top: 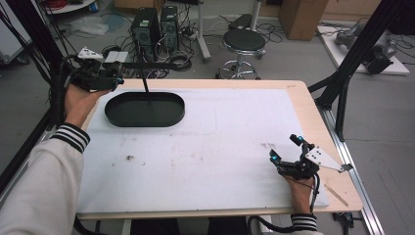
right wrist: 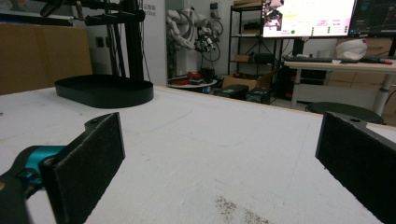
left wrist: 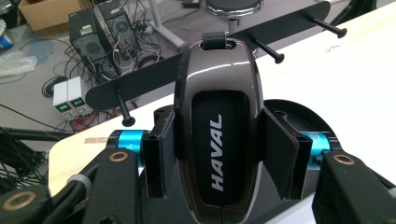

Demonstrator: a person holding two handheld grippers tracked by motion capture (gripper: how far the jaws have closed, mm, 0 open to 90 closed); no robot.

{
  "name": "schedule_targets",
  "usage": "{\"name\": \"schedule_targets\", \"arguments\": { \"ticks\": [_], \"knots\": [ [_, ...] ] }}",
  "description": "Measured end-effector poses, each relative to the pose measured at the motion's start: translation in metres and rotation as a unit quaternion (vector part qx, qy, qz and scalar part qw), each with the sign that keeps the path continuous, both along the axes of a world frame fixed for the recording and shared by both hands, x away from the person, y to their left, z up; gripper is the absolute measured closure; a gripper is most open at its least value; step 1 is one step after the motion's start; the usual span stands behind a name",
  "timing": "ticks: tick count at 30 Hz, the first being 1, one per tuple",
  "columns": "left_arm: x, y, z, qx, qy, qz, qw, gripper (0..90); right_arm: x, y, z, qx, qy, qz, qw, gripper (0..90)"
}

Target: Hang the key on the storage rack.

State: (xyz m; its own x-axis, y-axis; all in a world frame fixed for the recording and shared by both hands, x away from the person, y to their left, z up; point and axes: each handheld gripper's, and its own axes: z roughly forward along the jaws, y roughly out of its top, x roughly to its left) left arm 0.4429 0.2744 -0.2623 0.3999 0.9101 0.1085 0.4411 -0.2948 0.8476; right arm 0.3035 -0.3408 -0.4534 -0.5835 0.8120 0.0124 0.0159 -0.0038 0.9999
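The white-covered table (top: 220,147) carries a black key rack (top: 145,108) with pegged bar (left wrist: 154,77); the left gripper (left wrist: 219,154) clamps a Haval key fob (left wrist: 217,135) just short of the pegs (left wrist: 125,108); the right gripper (top: 286,149) rests agape; the small loop (left wrist: 215,41) could easily miss a peg.

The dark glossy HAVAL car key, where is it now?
The dark glossy HAVAL car key sits clamped in the left gripper, above the black oval tray stand's left end, near its peg bar.

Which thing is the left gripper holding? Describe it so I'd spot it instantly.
Start at the black oval tray at the table's far left. Just above it, the left gripper clamps a car key fob: glossy dark shell, white HAVAL lettering, unlike the matte rack behind.
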Motion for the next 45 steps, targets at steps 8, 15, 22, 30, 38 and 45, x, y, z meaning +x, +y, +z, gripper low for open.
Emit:
{"name": "schedule_targets", "arguments": {
  "ticks": [8,15,22,30,38,45],
  "knots": [
    [0.01,-0.002,0.001,-0.002,0.004,0.001,1.0,48.7,0.0,0.0,0.0,-0.001,-0.002,-0.001,1.0,0.2],
    [0.015,-0.003,-0.001,-0.001,-0.002,0.004,1.0,48.6,0.0,0.0,0.0,0.0,-0.001,-0.001,1.0,0.2],
    [0.019,-0.002,-0.002,-0.012,-0.014,0.011,0.9998,48.6,0.0,0.0,0.0,0.001,-0.002,-0.001,1.0,0.2],
    [0.025,-0.002,-0.005,-0.015,-0.024,0.02,0.9994,48.7,-0.001,0.0,0.0,0.001,-0.001,-0.002,1.0,0.2],
    [0.032,0.0,-0.009,-0.019,-0.026,0.024,0.9992,48.7,-0.001,0.0,0.0,0.001,0.0,-0.001,1.0,0.2],
    [0.034,0.002,-0.015,-0.008,0.002,0.027,0.9996,48.6,-0.001,0.0,0.0,0.001,0.0,-0.001,1.0,0.2]
  ]
}}
